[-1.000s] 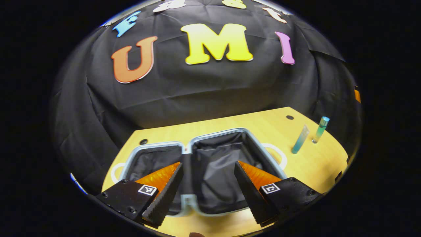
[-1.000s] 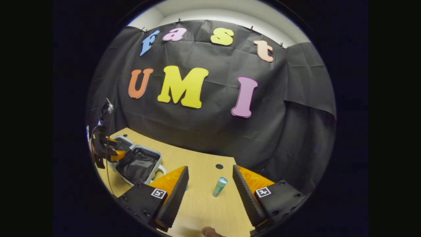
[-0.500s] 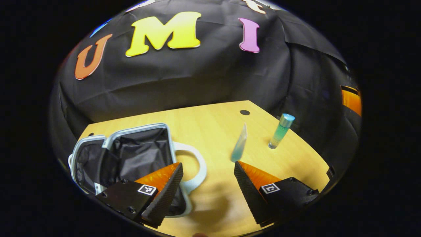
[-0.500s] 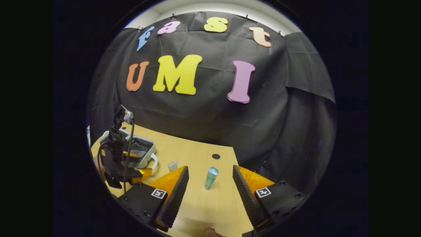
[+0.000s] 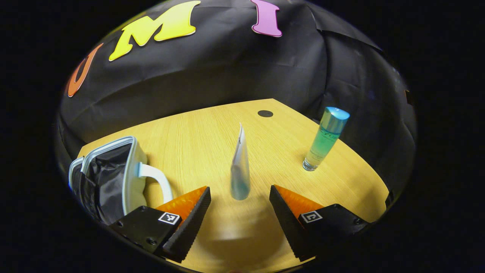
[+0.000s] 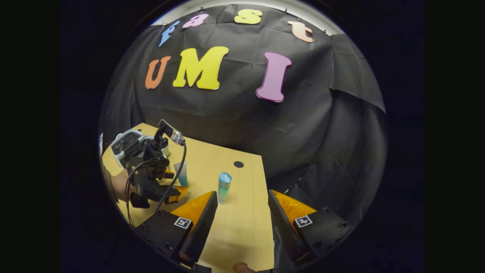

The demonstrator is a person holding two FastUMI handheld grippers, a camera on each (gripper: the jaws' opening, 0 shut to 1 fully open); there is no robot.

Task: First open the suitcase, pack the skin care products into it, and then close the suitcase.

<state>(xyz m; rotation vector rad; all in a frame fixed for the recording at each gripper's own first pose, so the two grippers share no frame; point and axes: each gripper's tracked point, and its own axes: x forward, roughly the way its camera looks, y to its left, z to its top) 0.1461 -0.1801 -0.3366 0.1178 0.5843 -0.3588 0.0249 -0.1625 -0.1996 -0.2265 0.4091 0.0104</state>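
While suitcase [image 5: 113, 170] lies open at worktop's left end, dark lining showing, white handle toward me, tube [image 5: 240, 170] stands cap-down on worktop [image 5: 197, 136] just ahead of my left gripper [image 5: 240, 206]; its fingers spread wide, touching nothing. Blue-green bottle [image 5: 325, 138] upright to right, well apart from tube. My right gripper [image 6: 242, 212] likewise spread, empty, bottle near its left finger.

We see a light wooden table [image 5: 197, 144] with a small round dark hole [image 5: 265, 113] near its far edge. In the right gripper view, the same table [image 6: 242, 223] and hole [image 6: 238, 164] appear, with a strip of pale wall [image 6: 326, 21] along the top.
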